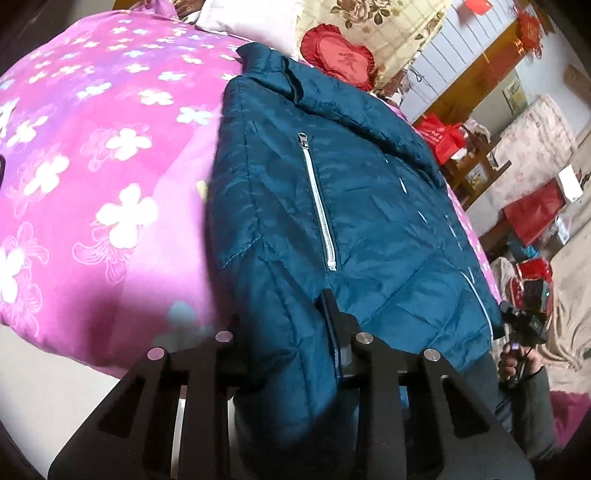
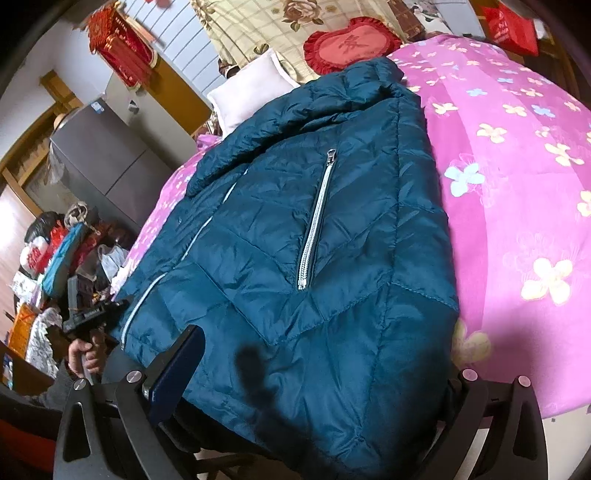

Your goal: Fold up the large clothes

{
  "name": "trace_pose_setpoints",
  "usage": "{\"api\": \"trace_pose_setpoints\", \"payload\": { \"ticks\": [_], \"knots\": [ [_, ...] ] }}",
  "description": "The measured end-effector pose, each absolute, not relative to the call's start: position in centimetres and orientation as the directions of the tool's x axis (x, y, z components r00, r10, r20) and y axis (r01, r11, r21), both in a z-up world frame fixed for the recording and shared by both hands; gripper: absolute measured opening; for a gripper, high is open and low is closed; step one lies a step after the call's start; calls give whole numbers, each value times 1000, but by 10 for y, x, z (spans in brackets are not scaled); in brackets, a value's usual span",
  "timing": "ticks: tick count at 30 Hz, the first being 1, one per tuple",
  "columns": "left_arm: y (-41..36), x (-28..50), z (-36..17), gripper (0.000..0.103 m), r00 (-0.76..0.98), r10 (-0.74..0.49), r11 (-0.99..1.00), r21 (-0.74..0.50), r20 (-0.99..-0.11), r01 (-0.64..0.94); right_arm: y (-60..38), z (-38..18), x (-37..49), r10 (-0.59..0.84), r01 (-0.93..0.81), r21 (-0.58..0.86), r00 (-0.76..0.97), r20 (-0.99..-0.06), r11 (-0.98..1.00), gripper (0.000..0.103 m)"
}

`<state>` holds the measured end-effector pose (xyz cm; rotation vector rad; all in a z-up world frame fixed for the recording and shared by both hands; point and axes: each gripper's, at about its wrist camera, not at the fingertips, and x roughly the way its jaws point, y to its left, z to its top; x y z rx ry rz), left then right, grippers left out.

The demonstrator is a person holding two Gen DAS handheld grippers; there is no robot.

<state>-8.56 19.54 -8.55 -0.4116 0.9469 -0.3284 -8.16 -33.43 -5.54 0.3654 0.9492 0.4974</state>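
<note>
A teal padded jacket (image 1: pixel 332 192) with white zips lies front up on a pink flowered bedspread (image 1: pixel 92 166), its collar toward the pillows. My left gripper (image 1: pixel 284 314) is at the near hem, shut on a bunched fold of the jacket. One finger (image 1: pixel 330 310) shows; the fabric hides the other. In the right wrist view the jacket (image 2: pixel 314 221) fills the middle. My right gripper (image 2: pixel 325 354) stands wide open astride the hem. Its left finger (image 2: pixel 184 365) shows a blue pad; the right one is under the fabric. Each view shows the other gripper, right (image 1: pixel 521 321) and left (image 2: pixel 92 314), held by a hand.
A red heart cushion (image 1: pixel 336 55) and a white pillow (image 2: pixel 251 88) lie at the bed's head against a floral cloth (image 2: pixel 266 26). A grey fridge (image 2: pixel 107 158) and piled bags (image 2: pixel 55 254) stand beside the bed. Red bags (image 1: pixel 443 136) and wooden furniture are on the other side.
</note>
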Motion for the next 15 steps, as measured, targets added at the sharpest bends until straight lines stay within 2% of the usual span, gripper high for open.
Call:
{"api": "trace_pose_setpoints", "payload": {
  "ticks": [2, 5, 6, 10, 13, 15],
  "knots": [
    [189, -85, -85, 29, 542, -442, 881, -460, -715, 111, -331, -55, -83, 539, -249, 482, 484, -689, 840, 103],
    [187, -84, -84, 43, 538, -477, 865, -481, -695, 145, -330, -56, -83, 534, -251, 475, 486, -692, 843, 102],
    [187, -83, -85, 43, 538, -484, 861, -487, -690, 149, -330, -56, -83, 530, -248, 473, 489, -692, 846, 98],
    [188, -80, -85, 43, 547, -491, 854, -498, -678, 150, -333, -56, -83, 508, -235, 454, 501, -701, 859, 76],
    [186, -82, -86, 32, 569, -447, 878, -461, -690, 131, -336, -57, -82, 494, -219, 449, 507, -706, 866, 58],
    [189, -83, -87, 29, 579, -447, 874, -470, -682, 121, -337, -57, -83, 487, -219, 441, 510, -709, 871, 57]
  ]
}}
